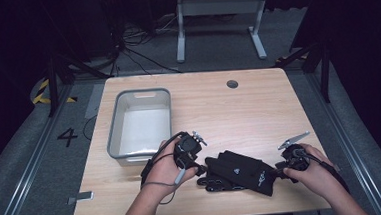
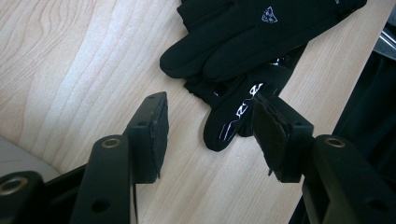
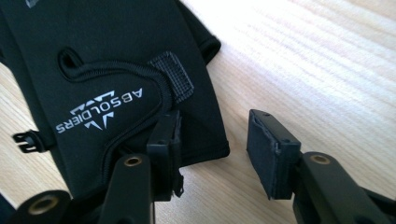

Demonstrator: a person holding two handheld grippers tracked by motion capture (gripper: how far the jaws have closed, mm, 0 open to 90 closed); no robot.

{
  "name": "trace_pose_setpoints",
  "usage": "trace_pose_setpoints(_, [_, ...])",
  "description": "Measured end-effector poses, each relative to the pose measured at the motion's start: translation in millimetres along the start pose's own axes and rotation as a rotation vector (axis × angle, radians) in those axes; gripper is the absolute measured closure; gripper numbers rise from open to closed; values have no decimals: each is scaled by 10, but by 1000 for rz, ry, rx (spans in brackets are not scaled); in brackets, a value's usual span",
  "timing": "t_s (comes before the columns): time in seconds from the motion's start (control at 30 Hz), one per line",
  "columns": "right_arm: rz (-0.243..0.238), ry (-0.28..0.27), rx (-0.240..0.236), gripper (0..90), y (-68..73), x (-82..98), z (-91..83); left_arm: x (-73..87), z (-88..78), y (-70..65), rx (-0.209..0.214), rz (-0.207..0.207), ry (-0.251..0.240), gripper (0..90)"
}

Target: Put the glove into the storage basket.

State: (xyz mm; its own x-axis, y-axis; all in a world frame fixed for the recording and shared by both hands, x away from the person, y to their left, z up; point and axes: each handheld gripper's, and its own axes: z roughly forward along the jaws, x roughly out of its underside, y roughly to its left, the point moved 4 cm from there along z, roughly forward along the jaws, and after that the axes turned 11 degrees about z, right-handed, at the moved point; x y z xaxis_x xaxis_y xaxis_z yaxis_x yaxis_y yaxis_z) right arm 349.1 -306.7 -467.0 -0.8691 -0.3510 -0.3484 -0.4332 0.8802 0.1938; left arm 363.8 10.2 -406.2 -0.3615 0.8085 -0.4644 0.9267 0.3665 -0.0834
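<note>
Black gloves (image 1: 237,172) lie stacked at lower centre of the table (image 1: 258,103). Left gripper (image 2: 210,135) gapes around a fingertip; right gripper (image 3: 212,140) stands wide at the cuff corner. Closing may pinch just one layer, leaving the other glove behind.

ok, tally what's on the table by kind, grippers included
Black gloves: 2, stacked
Grey bin: 1
Grippers: 2, left gripper, right gripper
Total: 5
</note>
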Motion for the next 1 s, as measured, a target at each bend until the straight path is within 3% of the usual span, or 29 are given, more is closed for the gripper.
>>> trace_pose_setpoints(0.4, [-74, 36, 21, 822, 112, -6, 32, -25, 85, 13, -10, 5, 1, 471])
trace_pose_setpoints(0.73, [-68, 33, 29, 842, 128, -3, 35, -111, 234, 32, -38, -9, -12, 471])
trace_pose_setpoints(0.87, [-67, 27, 26, 842, 126, 6, 32, -134, 349, 103, -71, -52, -21, 508])
trace_pose_setpoints(1.0, [-67, 24, 25, 841, 126, 9, 33, -123, 464, 205, -57, -92, -14, 516])
